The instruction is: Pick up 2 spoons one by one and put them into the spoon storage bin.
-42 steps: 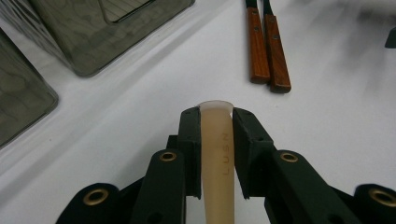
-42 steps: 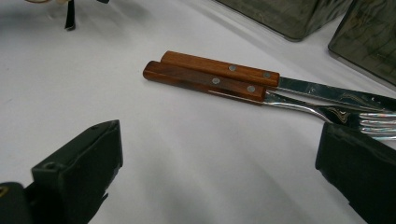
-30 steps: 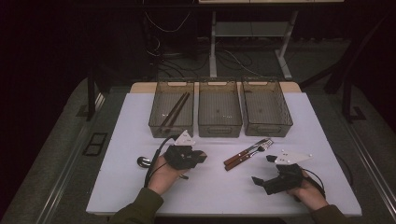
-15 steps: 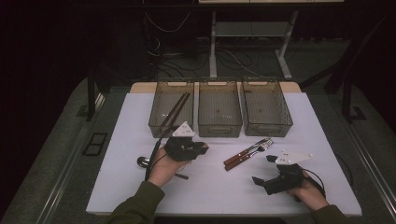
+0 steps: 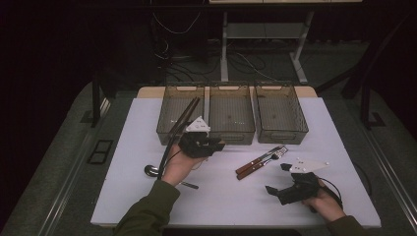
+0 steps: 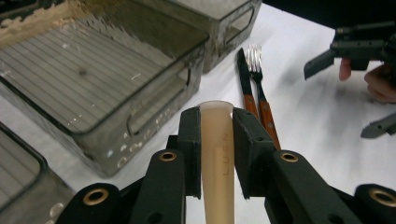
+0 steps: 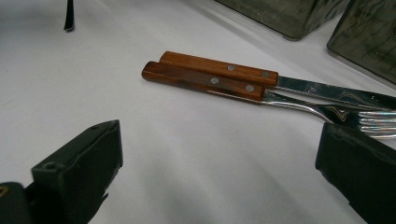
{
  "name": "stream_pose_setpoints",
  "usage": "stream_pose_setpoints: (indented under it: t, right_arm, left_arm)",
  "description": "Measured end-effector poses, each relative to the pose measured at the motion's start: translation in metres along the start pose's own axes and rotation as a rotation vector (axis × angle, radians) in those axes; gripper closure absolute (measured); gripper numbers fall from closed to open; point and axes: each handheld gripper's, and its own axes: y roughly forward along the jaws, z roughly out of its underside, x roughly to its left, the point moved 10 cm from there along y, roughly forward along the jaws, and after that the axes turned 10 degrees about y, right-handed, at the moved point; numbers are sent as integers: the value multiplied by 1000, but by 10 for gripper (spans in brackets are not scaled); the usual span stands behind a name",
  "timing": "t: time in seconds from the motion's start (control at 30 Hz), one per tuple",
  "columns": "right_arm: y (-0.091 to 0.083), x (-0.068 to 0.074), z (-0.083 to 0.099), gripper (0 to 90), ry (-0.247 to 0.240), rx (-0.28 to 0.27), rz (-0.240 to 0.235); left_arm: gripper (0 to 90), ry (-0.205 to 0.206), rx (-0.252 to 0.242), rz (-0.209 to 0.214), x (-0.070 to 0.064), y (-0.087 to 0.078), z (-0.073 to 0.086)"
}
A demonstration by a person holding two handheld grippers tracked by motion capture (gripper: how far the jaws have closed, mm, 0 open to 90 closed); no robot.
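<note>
Chopstick [image 6: 217, 154] pale tan (faint lettering), clamped in left hand-held gripper [image 6: 215, 140].

The left gripper [image 5: 216, 145] is travelling away from the person toward the row of bins, now hovering just in front of the middle bin [image 5: 231, 114]. It is carrying a pale tan stick [image 6: 217, 158] clamped between its jaws. The person's left forearm [image 5: 147, 211] is stretching further onto the table [image 5: 123, 196] with it.
</note>
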Motion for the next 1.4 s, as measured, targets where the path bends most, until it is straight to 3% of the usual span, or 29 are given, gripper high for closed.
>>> stream_pose_setpoints:
  t: [0.4, 0.87, 1.17, 1.4]
  right_arm:
    - [0, 0, 0, 9, -2, -3, 1]
    - [-1, 1, -1, 9, -3, -5, -1]
    - [-2, 2, -1, 9, -1, -7, -5]
    - [-2, 4, -2, 9, -6, -10, -13]
  left_arm:
    - [728, 1, -12, -21, 20, 5, -24]
    - [727, -48, -20, -58, 44, 17, -45]
    - [727, -53, -16, -81, 60, 28, -62]
    - [726, -79, -37, -96, 73, 40, -72]
